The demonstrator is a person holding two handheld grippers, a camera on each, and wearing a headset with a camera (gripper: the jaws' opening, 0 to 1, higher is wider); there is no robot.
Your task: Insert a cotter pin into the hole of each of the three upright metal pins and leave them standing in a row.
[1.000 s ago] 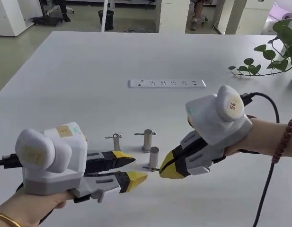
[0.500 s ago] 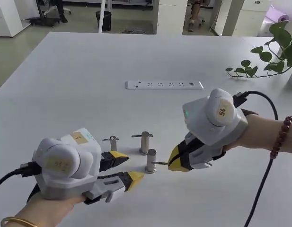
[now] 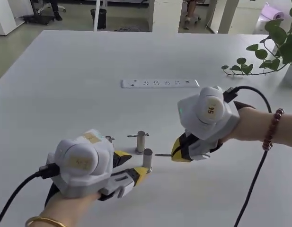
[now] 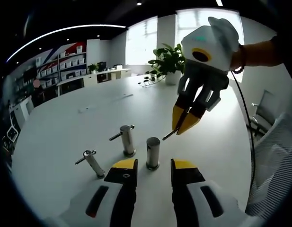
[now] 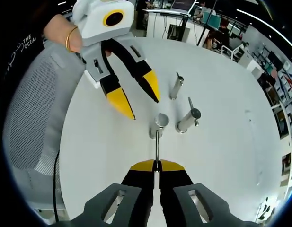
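Table (image 3: 65, 85): pins (image 3: 140, 142), power strip (image 3: 160, 83) (plant (image 3: 273, 42), perhaps)

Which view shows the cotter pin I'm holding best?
Right gripper view: the cotter pin runs straight from the shut right claw toward the bare metal pin. Left gripper view and head view show it sideways, thin, small.

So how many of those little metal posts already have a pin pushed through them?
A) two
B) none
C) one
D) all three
A: in the left gripper view the left post and the middle post each carry a crosswise pin. The third post is bare, and the right gripper holds a loose cotter pin aimed at it.
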